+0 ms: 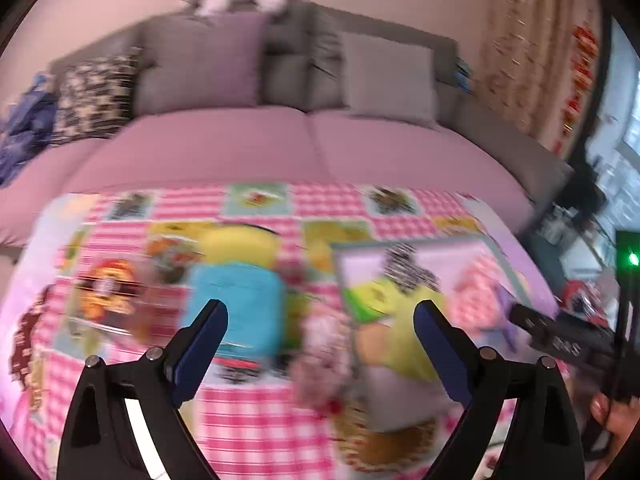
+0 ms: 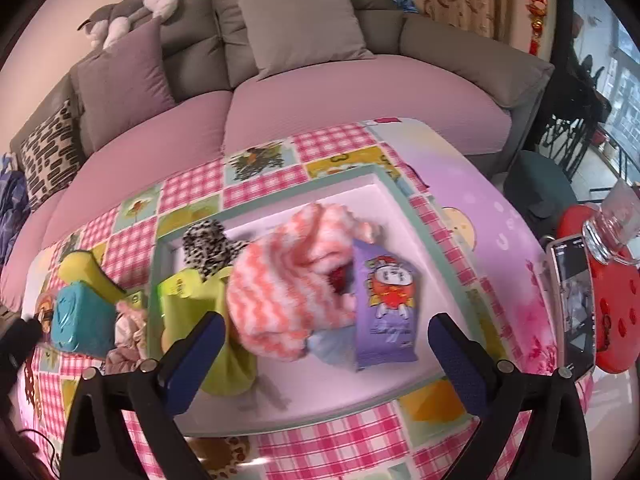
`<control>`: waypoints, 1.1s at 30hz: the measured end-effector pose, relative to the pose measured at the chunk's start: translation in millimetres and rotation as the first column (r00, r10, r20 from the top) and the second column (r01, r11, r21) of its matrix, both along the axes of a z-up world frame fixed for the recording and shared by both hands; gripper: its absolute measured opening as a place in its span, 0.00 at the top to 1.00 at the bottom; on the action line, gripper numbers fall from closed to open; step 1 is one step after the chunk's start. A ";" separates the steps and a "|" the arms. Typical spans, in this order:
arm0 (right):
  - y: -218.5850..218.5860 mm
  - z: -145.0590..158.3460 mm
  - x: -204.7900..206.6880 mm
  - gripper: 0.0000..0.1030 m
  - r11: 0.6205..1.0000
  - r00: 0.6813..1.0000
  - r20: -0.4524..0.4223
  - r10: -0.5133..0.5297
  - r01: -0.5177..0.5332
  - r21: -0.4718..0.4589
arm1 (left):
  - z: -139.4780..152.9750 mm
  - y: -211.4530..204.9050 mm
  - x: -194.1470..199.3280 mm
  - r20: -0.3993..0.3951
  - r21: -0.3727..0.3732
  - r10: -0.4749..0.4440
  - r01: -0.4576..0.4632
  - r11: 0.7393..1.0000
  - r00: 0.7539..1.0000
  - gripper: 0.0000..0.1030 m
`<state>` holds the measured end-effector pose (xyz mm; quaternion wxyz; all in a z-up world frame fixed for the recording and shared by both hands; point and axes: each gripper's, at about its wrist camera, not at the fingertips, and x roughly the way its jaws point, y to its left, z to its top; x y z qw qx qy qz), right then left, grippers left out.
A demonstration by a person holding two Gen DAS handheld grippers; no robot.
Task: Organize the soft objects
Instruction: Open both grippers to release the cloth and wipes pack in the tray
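Note:
A white tray with a teal rim [image 2: 280, 201] sits on the checked tablecloth. In it lie a pink-and-white striped fluffy cloth [image 2: 288, 280], a purple packet [image 2: 386, 308], a black-and-white spotted piece [image 2: 208, 248] and a lime-green item [image 2: 188, 300]. My right gripper [image 2: 326, 322] hangs open over them, touching nothing. Left of the tray are a teal pack [image 1: 236, 304], a yellow item [image 1: 240, 244] and a small pink fluffy item [image 1: 324, 344]. The left wrist view is blurred; my left gripper [image 1: 320, 308] is open above the pink item, holding nothing.
A grey sofa [image 2: 340, 92] with cushions and a grey plush toy [image 2: 136, 8] stands behind the table. At the right are a phone [image 2: 572, 296], a red mat [image 2: 616, 320] and a glass [image 2: 612, 224]. A hand [image 1: 616, 420] holds the right gripper's body [image 1: 560, 340].

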<state>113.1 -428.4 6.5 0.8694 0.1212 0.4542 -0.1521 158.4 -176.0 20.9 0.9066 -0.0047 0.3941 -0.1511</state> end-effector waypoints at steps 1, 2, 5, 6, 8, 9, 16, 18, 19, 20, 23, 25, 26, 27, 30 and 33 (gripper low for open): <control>3.3 0.2 0.6 0.00 1.000 1.000 0.003 0.011 -0.011 0.002 | 3.3 7.6 0.6 0.015 0.008 0.031 -0.031 0.999 0.999 0.08; 7.6 0.6 1.2 0.00 1.000 1.000 0.006 0.023 -0.023 0.003 | 7.2 17.1 1.0 0.032 0.021 0.067 -0.068 0.997 0.997 0.08; 20.3 2.6 3.0 0.00 0.998 0.998 0.014 0.057 -0.057 0.006 | 15.3 44.0 2.3 0.068 0.047 0.154 -0.158 0.986 0.986 0.08; 24.3 3.1 3.8 0.00 0.998 0.998 0.018 0.065 -0.066 0.007 | 16.8 53.8 3.4 0.070 0.046 0.181 -0.185 0.982 0.981 0.08; 36.1 6.2 4.6 0.00 0.995 0.995 0.033 0.094 -0.095 0.016 | 19.0 74.6 5.1 0.067 0.032 0.233 -0.236 0.971 0.970 0.08; 40.2 7.5 5.0 0.00 0.994 0.994 0.039 0.107 -0.108 0.021 | 19.9 84.8 5.2 0.066 0.028 0.259 -0.261 0.965 0.964 0.08; 86.4 17.3 10.0 0.00 0.972 0.970 0.085 0.227 -0.231 0.036 | 19.8 142.4 -1.5 0.076 0.020 0.417 -0.419 0.908 0.906 0.08; 101.3 16.1 12.1 0.00 0.962 0.960 0.086 0.266 -0.270 0.037 | 18.2 154.0 -3.7 0.067 0.010 0.435 -0.436 0.900 0.898 0.08; 108.2 14.7 13.2 0.00 0.956 0.955 0.085 0.285 -0.289 0.043 | 17.7 157.5 -4.6 0.063 0.003 0.438 -0.439 0.898 0.897 0.08; 115.5 12.3 14.6 0.00 0.949 0.948 0.082 0.307 -0.311 0.053 | 16.8 161.1 -5.7 0.058 -0.006 0.444 -0.444 0.896 0.894 0.08; 134.3 3.7 18.2 0.00 0.928 0.930 0.066 0.361 -0.365 0.073 | 10.6 165.5 -9.0 0.032 -0.022 0.434 -0.433 0.901 0.900 0.08; 142.5 -1.7 19.6 0.00 0.920 0.923 0.054 0.381 -0.384 0.072 | 2.9 162.8 -9.7 0.005 -0.015 0.421 -0.421 0.907 0.907 0.08; 146.5 -4.8 20.2 0.00 0.917 0.920 0.045 0.390 -0.392 0.071 | -1.5 160.9 -8.7 -0.016 -0.008 0.410 -0.410 0.912 0.912 0.08; 150.5 -8.4 20.4 0.00 0.912 0.915 0.034 0.402 -0.403 0.075 | -6.2 158.4 -7.2 -0.038 -0.006 0.397 -0.398 0.917 0.917 0.08; 160.9 -19.6 23.0 0.02 0.895 0.899 0.004 0.438 -0.437 0.089 | -15.8 155.0 -5.3 -0.071 -0.007 0.385 -0.386 0.922 0.920 0.08; 166.8 -32.8 27.0 0.08 0.886 0.890 -0.032 0.456 -0.450 0.109 | -34.8 150.4 0.8 -0.130 0.014 0.370 -0.372 0.928 0.920 0.08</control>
